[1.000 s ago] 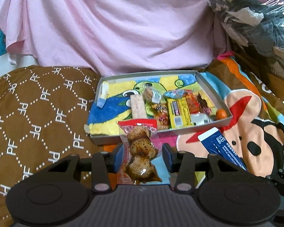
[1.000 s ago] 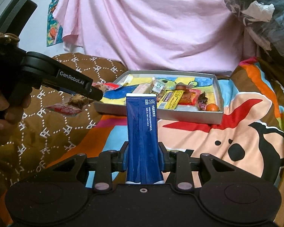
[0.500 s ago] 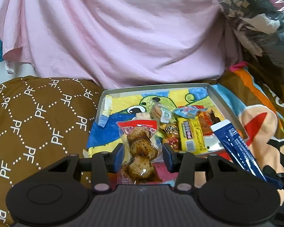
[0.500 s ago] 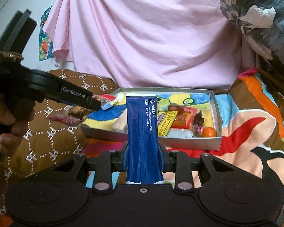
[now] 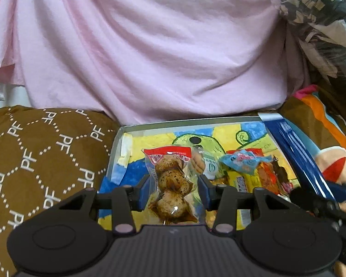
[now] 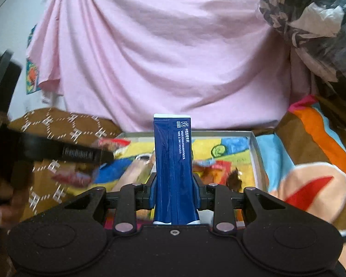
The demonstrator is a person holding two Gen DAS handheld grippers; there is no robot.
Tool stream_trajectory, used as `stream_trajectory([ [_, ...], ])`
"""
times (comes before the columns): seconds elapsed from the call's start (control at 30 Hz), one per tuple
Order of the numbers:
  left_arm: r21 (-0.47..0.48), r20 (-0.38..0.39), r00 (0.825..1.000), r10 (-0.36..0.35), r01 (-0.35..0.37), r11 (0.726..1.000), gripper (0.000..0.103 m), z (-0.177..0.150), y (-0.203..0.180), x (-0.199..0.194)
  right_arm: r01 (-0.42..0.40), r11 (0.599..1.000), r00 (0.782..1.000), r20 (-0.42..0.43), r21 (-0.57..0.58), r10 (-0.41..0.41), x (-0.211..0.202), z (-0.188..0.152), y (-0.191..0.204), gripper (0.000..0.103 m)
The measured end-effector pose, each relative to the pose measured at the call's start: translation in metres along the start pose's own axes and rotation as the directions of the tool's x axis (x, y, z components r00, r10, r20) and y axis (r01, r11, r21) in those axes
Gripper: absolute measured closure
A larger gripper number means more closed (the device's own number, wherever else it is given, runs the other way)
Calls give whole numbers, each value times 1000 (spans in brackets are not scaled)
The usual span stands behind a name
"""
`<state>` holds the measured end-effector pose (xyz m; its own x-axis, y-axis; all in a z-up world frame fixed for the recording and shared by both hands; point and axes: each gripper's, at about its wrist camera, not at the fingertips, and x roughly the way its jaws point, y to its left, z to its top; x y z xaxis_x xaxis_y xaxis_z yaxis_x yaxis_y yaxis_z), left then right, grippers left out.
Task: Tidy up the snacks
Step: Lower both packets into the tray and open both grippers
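Note:
My left gripper (image 5: 173, 190) is shut on a clear packet of brown speckled eggs (image 5: 171, 184) with a red top, held above the near left part of the grey box lid (image 5: 184, 124) with the cartoon picture inside. My right gripper (image 6: 174, 190) is shut on a long blue packet (image 6: 173, 161) that stands upright over the lid's near edge (image 6: 253, 152). That blue packet (image 5: 297, 157) crosses the right side of the left wrist view. Several snack packets (image 5: 244, 161) lie in the lid's right half. The left gripper (image 6: 57, 154) and the hand holding it show blurred at the left of the right wrist view.
A brown patterned cushion (image 5: 34, 161) lies left of the lid. Pink cloth (image 5: 150, 57) hangs behind it. A bright cartoon blanket (image 6: 311, 161) covers the right side, with a plastic-wrapped bundle (image 6: 311, 23) above it.
Both grippers have moved forward toward the lid with their packets still held. The lid looks larger and nearer, and both packets now hang over it.

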<state>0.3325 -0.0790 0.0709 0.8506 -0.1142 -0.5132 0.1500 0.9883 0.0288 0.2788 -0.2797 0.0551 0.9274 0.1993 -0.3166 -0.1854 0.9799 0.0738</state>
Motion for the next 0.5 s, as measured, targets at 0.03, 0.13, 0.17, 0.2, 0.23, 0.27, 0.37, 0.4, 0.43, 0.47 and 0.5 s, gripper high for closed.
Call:
stream_trajectory([
  [0.03,3,0,1000,2,-2,1000,55,1,0,4,2,1000,1000,-3,0,-2,7,3,1,71],
  [0.13,1,-4,1000,10,-10,1000,55,4,2,17,8,1000,1000,-10,-9,-8,27,9,4,71],
  [0.17,-5,-8,1000,10,-10,1000,55,5,3,22,9,1000,1000,-15,-10,-9,33,10,4,71],
  [0.2,-11,-10,1000,10,-10,1000,55,5,4,26,8,1000,1000,-19,-9,-8,38,11,4,71],
  [0.23,-15,-12,1000,11,-11,1000,55,6,5,29,9,1000,1000,-25,-8,-9,43,11,4,71],
  [0.27,-19,-13,1000,13,-14,1000,55,6,6,32,11,1000,999,-30,-9,-11,46,10,5,71],
  [0.37,-24,-21,1000,17,-17,1000,55,7,7,42,20,1000,999,-48,-8,-20,59,10,6,71],
  [0.4,-24,-23,1000,18,-19,1000,55,7,6,45,22,1000,998,-56,-4,-22,62,9,6,71],
  [0.43,-24,-25,1000,20,-20,1000,55,7,6,47,26,1000,998,-63,2,-25,66,9,6,71],
  [0.47,-25,-25,999,21,-22,999,55,6,6,49,30,1000,997,-68,6,-29,69,9,6,71],
  [0.5,-28,-27,999,23,-23,999,55,6,6,50,33,999,997,-73,10,-32,72,9,6,71],
])
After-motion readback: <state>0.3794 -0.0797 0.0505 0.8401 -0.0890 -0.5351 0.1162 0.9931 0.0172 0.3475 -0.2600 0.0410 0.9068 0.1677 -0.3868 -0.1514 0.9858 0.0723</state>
